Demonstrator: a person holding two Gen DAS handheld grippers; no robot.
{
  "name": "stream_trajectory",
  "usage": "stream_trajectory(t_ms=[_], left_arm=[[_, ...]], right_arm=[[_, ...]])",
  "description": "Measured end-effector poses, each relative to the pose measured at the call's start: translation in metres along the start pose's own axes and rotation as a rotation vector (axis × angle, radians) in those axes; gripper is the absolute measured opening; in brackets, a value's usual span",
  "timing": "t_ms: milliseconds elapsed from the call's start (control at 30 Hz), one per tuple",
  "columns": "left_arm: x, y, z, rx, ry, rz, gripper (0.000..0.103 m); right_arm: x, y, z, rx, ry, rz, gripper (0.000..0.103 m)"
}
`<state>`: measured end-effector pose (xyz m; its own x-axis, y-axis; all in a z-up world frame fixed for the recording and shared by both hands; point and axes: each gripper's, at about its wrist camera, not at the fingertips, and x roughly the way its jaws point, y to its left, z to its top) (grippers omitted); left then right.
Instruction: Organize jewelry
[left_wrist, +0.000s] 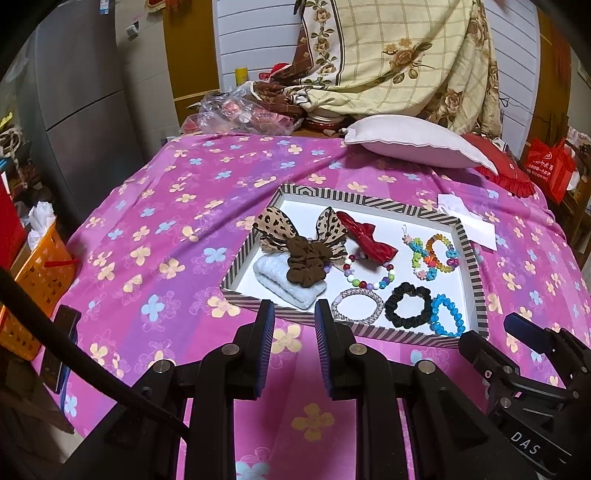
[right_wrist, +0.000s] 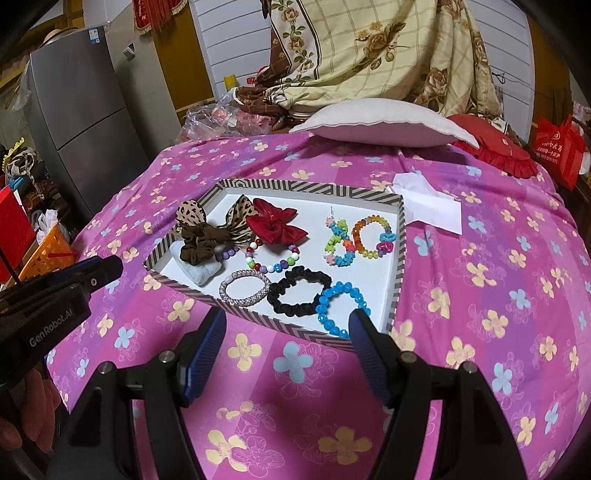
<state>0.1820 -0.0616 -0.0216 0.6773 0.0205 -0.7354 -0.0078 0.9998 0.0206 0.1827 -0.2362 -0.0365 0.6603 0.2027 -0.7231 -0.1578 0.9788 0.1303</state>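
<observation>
Both grippers are being held short of the striped tray (left_wrist: 476, 258), nothing gripped: the left gripper (left_wrist: 294, 314) narrowly parted, the right gripper (right_wrist: 288, 325) wide apart. Bracelets, scrunchies and bows are already lying inside the tray, so sorting is judged nearly finished, any next move calling for a downward reach. "GenRobot.AI" and "DAS" are being shown on the gripper bodies.

Your right gripper (right_wrist: 288, 328) hovers over pink flowered sheet (right_wrist: 480, 295), jaws wide apart, nothing between. Striped tray (right_wrist: 397, 291) just ahead of fingertips. In tray, near edge: silver bracelet (right_wrist: 245, 287), black scrunchie (right_wrist: 299, 291), blue bead bracelet (right_wrist: 341, 308). Behind: multicolour bead bracelet (right_wrist: 273, 258), red bow (right_wrist: 275, 225), brown scrunchie (right_wrist: 199, 243). Your left gripper (right_wrist: 99, 273) at frame left; jaw state unclear.
</observation>
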Motion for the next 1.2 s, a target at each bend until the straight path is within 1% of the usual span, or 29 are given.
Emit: stream_trajectory(t_ms=[933,1200], left_arm=[[0.006,-0.001,-0.004,0.012,0.006,0.004,0.025],[0.012,0.002,-0.003,0.017,0.013,-0.012,0.026]], right_arm=[[0.007,0.002,-0.001,-0.011,0.015,0.002,0.073],[0.009,-0.001,-0.002,-0.010,0.016,0.013,0.074]])
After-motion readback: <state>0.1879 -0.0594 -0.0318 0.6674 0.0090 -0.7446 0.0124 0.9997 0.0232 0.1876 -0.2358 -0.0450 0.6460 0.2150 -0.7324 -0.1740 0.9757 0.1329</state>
